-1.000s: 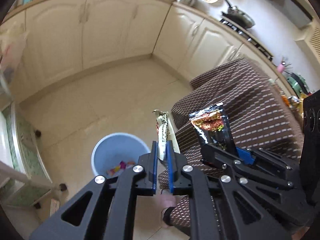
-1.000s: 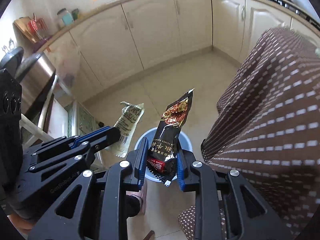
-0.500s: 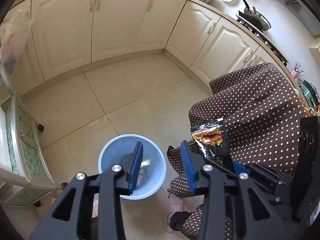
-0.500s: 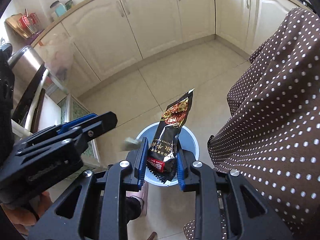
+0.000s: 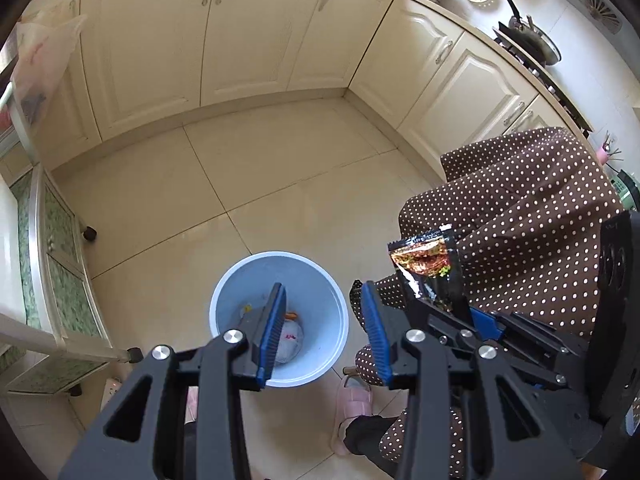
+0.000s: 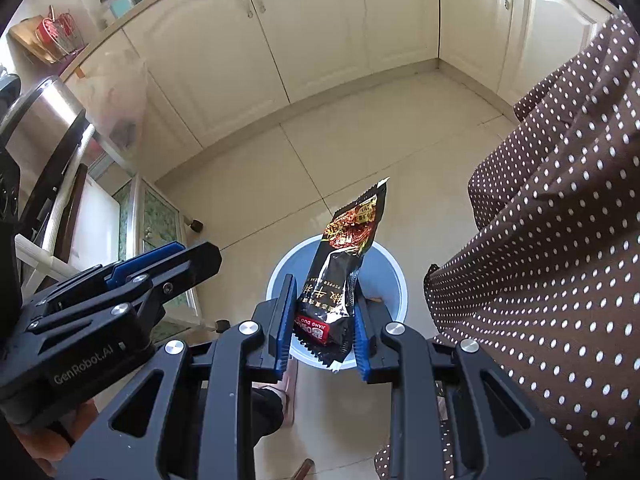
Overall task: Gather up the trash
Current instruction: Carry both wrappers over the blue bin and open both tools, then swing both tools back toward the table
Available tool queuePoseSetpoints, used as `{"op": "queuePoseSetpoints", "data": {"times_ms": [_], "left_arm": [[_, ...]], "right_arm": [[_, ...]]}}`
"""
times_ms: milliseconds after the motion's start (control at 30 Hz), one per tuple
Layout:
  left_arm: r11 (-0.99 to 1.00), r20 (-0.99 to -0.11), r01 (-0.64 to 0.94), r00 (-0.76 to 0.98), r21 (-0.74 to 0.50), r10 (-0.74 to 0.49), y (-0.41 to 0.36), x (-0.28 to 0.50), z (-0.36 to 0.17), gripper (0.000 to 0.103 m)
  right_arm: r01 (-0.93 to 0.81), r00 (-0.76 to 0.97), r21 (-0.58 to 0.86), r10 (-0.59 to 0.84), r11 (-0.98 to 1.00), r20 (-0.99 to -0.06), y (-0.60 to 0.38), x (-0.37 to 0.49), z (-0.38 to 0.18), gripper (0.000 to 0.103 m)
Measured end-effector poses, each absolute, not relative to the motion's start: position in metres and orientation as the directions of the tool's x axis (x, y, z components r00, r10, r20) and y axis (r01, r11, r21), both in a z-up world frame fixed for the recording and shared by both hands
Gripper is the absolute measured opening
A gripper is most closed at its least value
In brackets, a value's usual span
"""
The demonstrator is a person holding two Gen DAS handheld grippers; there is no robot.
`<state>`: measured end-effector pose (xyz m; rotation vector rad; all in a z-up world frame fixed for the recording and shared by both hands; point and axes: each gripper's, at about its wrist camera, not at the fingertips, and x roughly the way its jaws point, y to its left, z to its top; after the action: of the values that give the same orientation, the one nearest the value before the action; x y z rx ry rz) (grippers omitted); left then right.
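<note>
— So, where are you in the job right now?

— Mid-drop. My left tool [image 5: 324,332] hangs over the blue bin [image 5: 224,300] with its jaws apart and nothing between them; they have just been opening. A pale wrapper [image 5: 290,338] lies at the bottom of the bin with a few bright scraps beside it.

— And the other one?

— My right tool [image 6: 322,334] is clamped on a black snack packet [image 6: 344,276], pinching it near its lower end, so most of the packet stands up past the fingertips. From that tool's own camera the packet sits right over the mouth of the bin. From the left camera, though, it appears off to the side, in front of my brown dotted clothing [image 5: 520,220], so I can't be sure it is truly over the opening.

— What does the next move need, then?

— I'd judge: bring the right tool squarely over the bin, then part its jaws so the packet falls. The packet is light and tall, so it could flutter or catch the rim; releasing it low and centred seems wise. The left tool should clear out of the way first.

— Anything left after that?

— I can't tell from here; no other trash shows on the floor [image 5: 280,160].
</note>
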<state>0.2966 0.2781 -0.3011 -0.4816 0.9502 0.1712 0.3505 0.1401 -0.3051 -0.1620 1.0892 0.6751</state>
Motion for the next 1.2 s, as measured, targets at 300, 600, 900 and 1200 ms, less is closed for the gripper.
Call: {"op": "queuePoseSetpoints", "data": {"times_ms": [300, 600, 900, 1200], "left_arm": [[0.87, -0.796, -0.368, 0.603, -0.328, -0.045, 0.294, 0.29, -0.286, 0.038], [0.891, -0.759, -0.299, 0.647, -0.343, -0.075, 0.274, 0.284, -0.248, 0.038], [0.929, -0.652, -0.098, 0.738, -0.358, -0.173, 0.197, 0.283, -0.167, 0.04], [0.943, -0.595, 0.139, 0.745, -0.303, -0.301, 0.066, 0.299, -0.112, 0.051]], "right_arm": [[-0.607, 0.355, 0.159, 0.444, 0.779, -0.823, 0.155, 0.358, -0.283, 0.034], [-0.599, 0.429, 0.126, 0.45, 0.791, -0.783, 0.13, 0.341, -0.246, 0.038], [-0.511, 0.609, 0.06, 0.411, 0.857, -0.678, 0.047, 0.318, -0.164, 0.051], [-0.264, 0.805, 0.005, 0.223, 0.965, -0.55, -0.105, 0.302, -0.111, 0.066]]}}
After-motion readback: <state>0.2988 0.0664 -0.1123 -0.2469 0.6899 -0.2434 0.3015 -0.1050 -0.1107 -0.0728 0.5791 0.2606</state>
